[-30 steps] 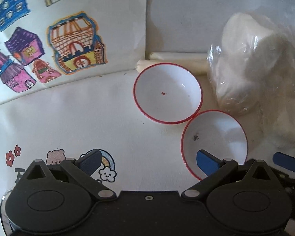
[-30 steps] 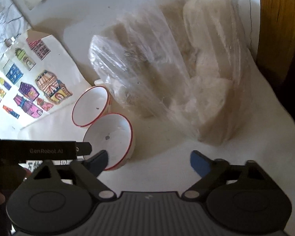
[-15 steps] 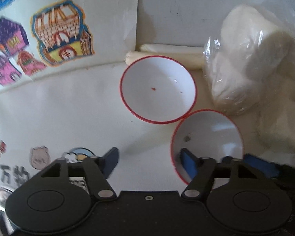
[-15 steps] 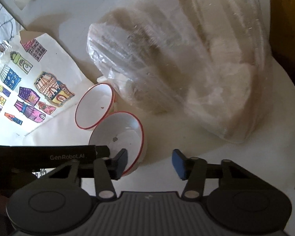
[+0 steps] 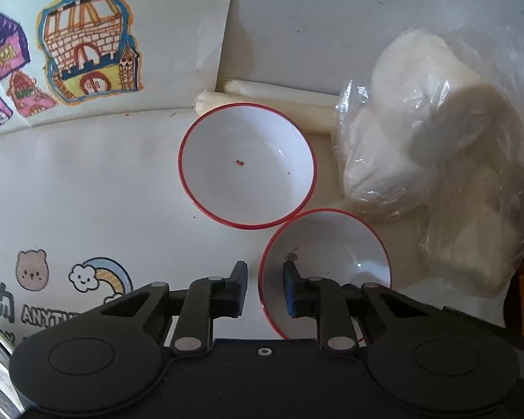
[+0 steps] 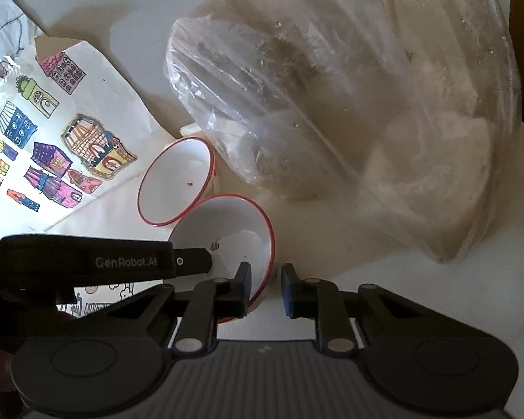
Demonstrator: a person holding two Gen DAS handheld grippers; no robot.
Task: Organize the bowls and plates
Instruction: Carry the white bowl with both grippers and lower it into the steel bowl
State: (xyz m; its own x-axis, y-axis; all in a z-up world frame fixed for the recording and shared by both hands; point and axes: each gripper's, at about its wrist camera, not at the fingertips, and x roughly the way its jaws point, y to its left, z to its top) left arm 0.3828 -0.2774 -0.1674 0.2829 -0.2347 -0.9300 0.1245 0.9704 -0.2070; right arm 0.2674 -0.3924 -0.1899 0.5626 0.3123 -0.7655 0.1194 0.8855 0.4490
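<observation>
Bowls, two, white with red rims, sit on a white tablecloth (image 5: 87, 181) with rims touching; far bowl (image 5: 246, 166) lies just beside a clear plastic bag (image 6: 349, 104) of pale lumps, largest thing in view, at the right; near bowl (image 5: 326, 269) sits between both grippers, a dark speck inside it; drawing sheet (image 5: 87, 42) of coloured houses stands behind at the left; two white rolled sticks (image 5: 279, 97) lie behind the far bowl. Writing: "GenRobot.AI" on the left gripper's side bar in the right wrist view; "ANYT..." cut off on the cloth print, beside a bear and a rainbow. Left gripper (image 5: 263, 288) points steeply down, its jaws closing over the near bowl's left rim, one finger inside, one outside; pads not clearly pressing. Right gripper (image 6: 265, 288) points down at a slant, jaws closing over the same bowl's right rim, a gap visible at the outer pad.
</observation>
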